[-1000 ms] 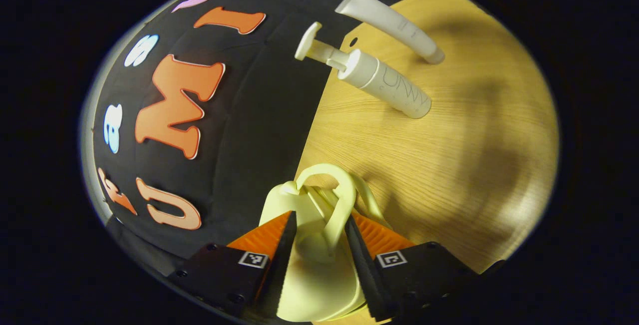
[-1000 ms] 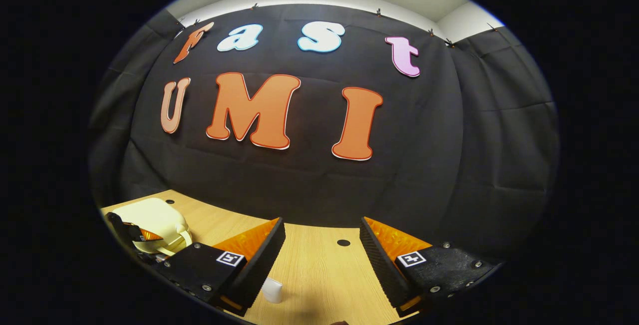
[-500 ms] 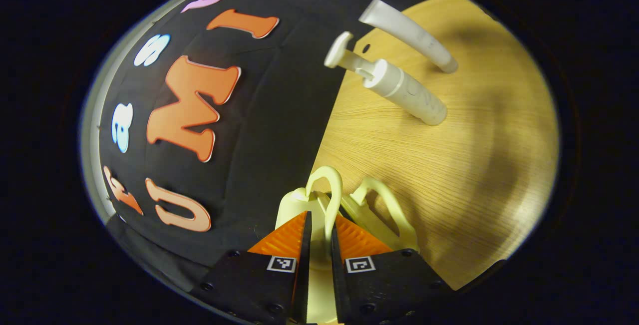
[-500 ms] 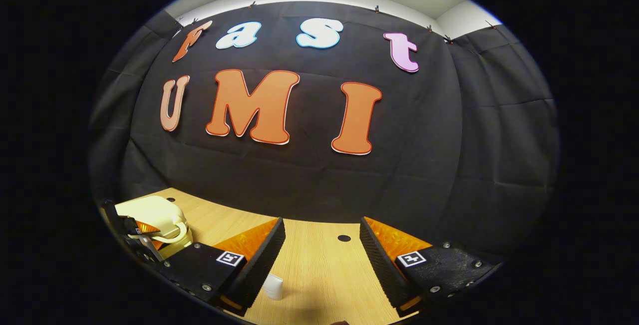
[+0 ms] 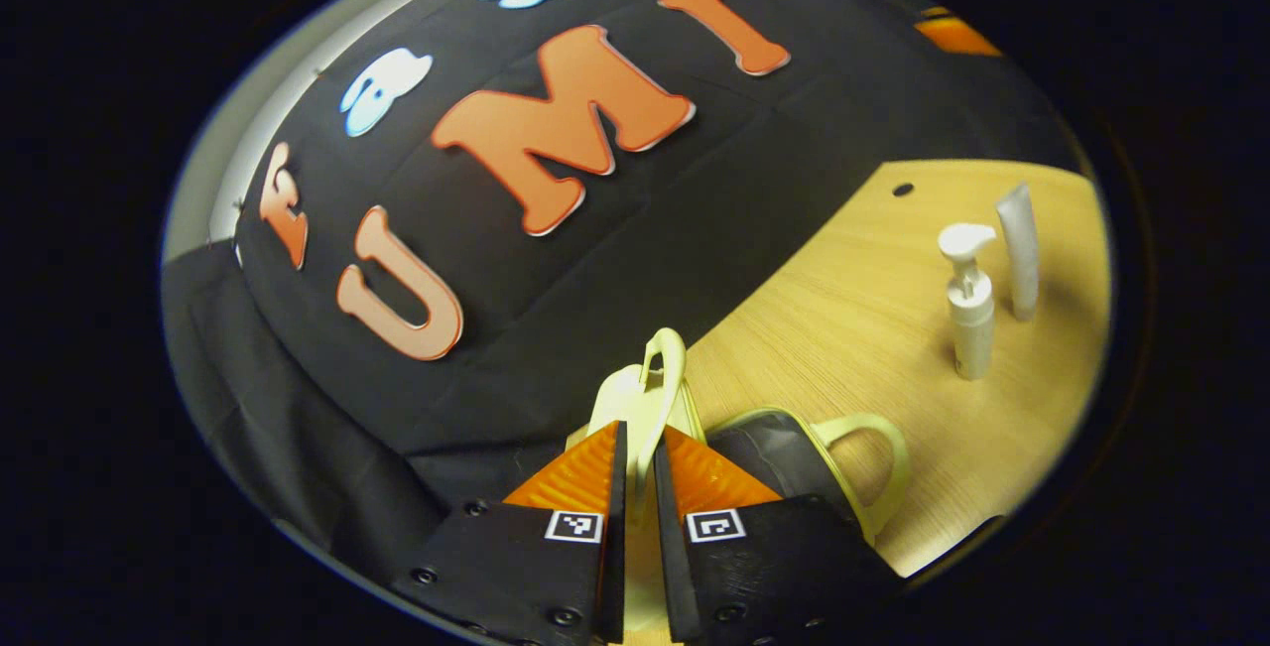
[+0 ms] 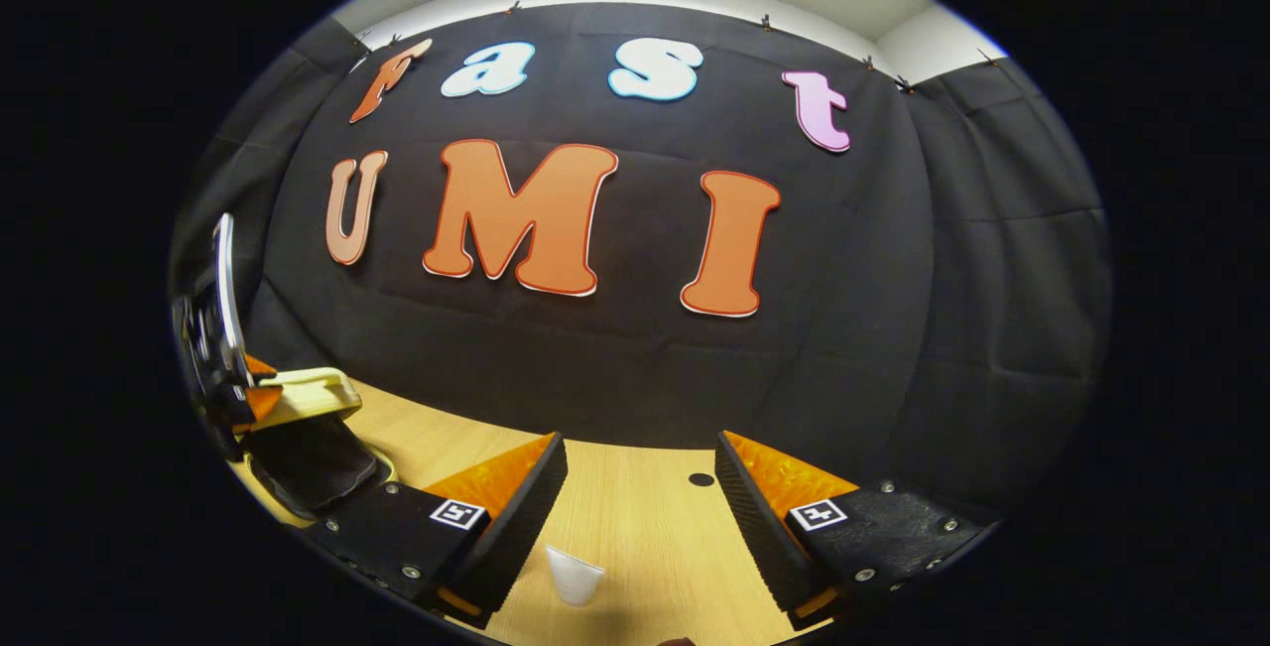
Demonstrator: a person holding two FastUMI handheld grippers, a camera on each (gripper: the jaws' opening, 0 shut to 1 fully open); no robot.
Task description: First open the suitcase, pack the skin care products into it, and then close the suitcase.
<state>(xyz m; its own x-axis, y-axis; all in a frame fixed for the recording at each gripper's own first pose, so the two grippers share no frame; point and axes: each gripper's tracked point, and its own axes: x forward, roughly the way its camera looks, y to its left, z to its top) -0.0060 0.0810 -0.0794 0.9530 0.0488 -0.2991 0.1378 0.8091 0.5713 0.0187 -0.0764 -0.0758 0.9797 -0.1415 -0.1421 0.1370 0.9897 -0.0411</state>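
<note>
I had the left claw (image 5: 635, 457) pressed together on the pale yellow handle (image 5: 663, 368) of the suitcase (image 5: 784, 467), both fingers squeezing it. The lid (image 6: 303, 393) was raised off the base, and in the right gripper view I could see the case standing ajar at the far left with the left claw at its upper edge. The dark lining (image 6: 313, 462) of the lower half showed; I could make out nothing lying in it. A second handle (image 5: 878, 462) stuck out from the lower half toward the worktop (image 5: 824, 328).

The skin care products were out on the worktop, well apart from the case: a white pump bottle (image 5: 969, 304) stood upright, and a white tube (image 5: 1019, 249) stood just beside it, cap down.

My right claw (image 6: 640, 507) hung spread over the worktop, gripping nothing. Between its fingers, low down, I saw the top of a white item (image 6: 575, 577); I could not tell which product it was.
</note>
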